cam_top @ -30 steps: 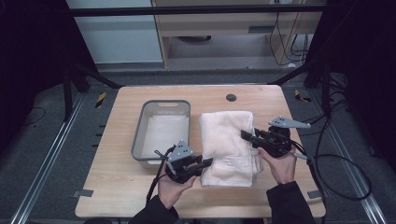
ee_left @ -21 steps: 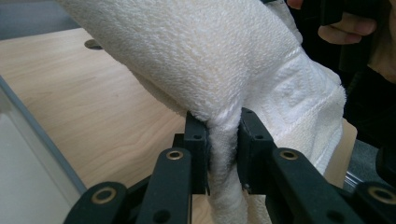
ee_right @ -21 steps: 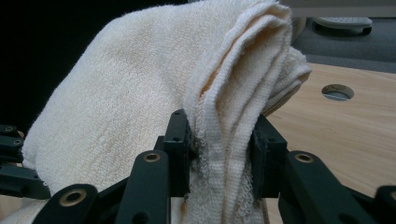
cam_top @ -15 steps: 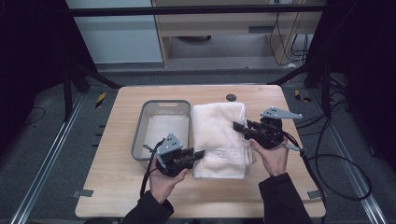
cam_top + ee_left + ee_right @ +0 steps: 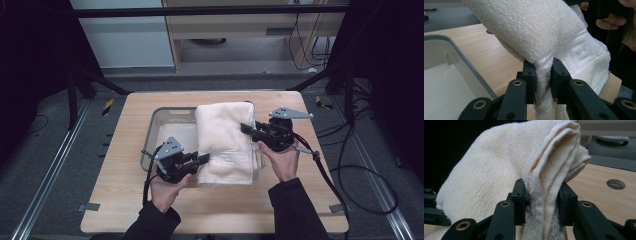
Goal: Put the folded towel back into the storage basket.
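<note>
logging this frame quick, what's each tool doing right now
Left tool: closed on the towel, near edge.
Right tool: closed on the towel's folded layers at the opposite edge.

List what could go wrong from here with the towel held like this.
1. The left tongs pinch only a thin fold at the towel edge; it might slip free under the weight.
2. The right tongs clamp several loose layers, so one layer may slide out and the fold come undone.
3. The towel overlaps the tray rim; a sagging part could catch on it.
</note>
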A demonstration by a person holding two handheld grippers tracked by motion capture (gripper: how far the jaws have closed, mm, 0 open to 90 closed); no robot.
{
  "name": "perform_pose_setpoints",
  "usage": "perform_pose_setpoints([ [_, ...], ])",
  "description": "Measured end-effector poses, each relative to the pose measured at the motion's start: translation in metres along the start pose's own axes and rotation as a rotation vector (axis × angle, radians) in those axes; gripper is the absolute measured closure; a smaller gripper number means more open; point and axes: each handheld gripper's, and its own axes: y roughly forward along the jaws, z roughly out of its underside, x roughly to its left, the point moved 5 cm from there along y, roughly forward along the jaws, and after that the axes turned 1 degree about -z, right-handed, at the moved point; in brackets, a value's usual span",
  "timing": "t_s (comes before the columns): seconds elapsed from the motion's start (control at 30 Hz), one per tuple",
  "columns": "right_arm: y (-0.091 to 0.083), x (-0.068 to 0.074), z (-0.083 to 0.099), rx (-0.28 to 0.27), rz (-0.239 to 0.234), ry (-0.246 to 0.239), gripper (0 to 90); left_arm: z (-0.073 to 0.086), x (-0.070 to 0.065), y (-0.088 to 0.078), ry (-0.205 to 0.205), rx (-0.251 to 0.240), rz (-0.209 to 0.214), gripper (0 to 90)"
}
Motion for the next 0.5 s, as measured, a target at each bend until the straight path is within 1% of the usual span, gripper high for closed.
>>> perform_pose_setpoints([
  [0.07,0.002,0.002,-0.003,-0.004,0.000,-0.003,65.1,-0.002,0.002,-0.002,0.004,0.001,-0.009,75.0],
  [0.2,0.007,0.006,-0.008,-0.010,-0.003,-0.003,65.0,-0.005,0.007,-0.007,-0.001,-0.006,-0.022,75.0],
  [0.5,0.018,0.016,-0.021,-0.026,-0.014,-0.011,65.0,-0.012,0.019,-0.021,-0.021,-0.046,-0.047,75.0],
])
